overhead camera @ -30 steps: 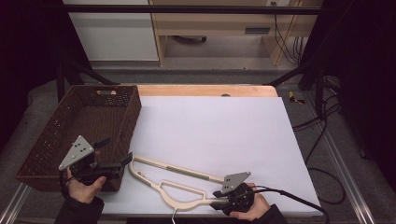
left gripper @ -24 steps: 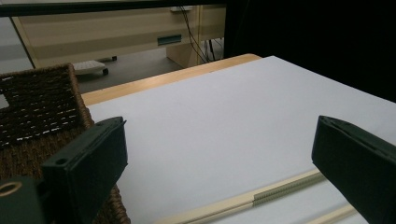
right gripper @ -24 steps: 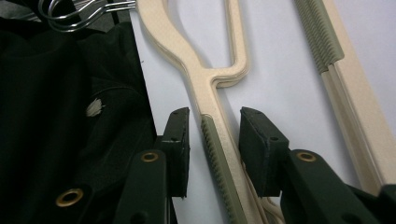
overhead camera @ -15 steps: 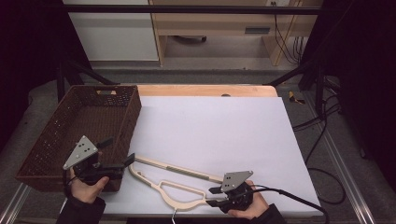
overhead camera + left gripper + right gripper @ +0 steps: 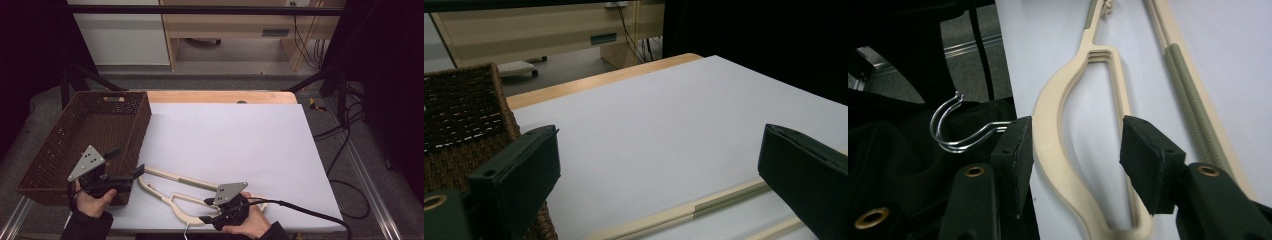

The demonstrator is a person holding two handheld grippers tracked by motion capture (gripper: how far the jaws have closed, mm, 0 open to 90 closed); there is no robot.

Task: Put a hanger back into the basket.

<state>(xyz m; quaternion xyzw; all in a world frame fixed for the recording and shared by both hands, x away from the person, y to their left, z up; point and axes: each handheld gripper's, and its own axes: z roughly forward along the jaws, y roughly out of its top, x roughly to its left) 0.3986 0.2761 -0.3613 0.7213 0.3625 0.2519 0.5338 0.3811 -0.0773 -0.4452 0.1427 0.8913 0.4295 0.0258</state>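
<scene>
hanger (image 5: 172, 192): cream (ribbed olive grip strip) | basket (image 5: 60, 145): dark brown weave | table sheet (image 5: 235, 145): white

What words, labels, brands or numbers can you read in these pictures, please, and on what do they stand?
No readable text stands anywhere.
Cream hangers: no print or brand that can be seen.
Brown woven basket: no tag or label.
White table sheet: blank.
Grey plate on the right gripper: holes, no marks.
</scene>
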